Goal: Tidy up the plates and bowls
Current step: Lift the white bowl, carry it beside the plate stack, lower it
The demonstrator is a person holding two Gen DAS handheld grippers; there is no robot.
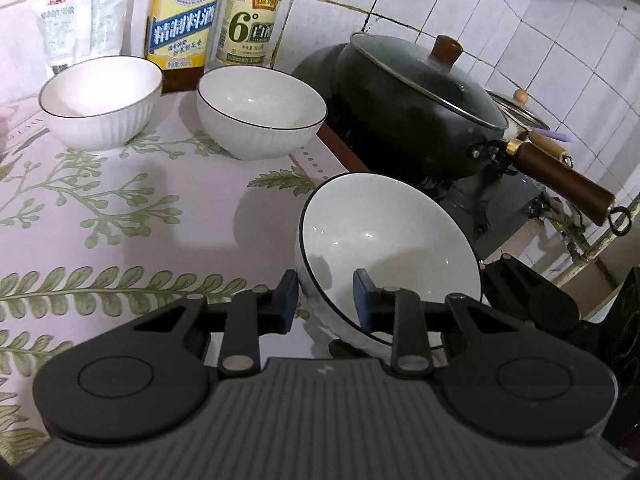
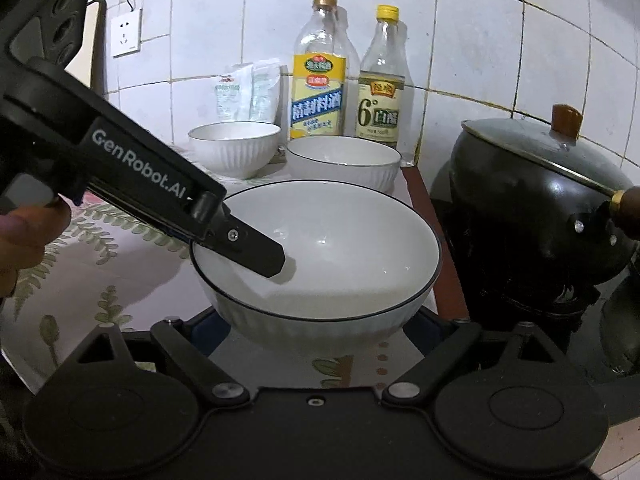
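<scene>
1. Bowl (image 1: 384, 248) nearest the cameras is sitting at the counter's edge beside the black pot (image 1: 416, 108), tilting as the left gripper (image 1: 326, 300) is pinching its rim, one finger inside and one outside.
2. Right gripper (image 2: 316, 332) is standing wide, its fingers flanking the bowl's base without visibly pressing, probably steadying it.
3. Two matching bowls (image 1: 100, 100) are waiting near the bottles (image 1: 184, 12), likely stacking targets.
</scene>
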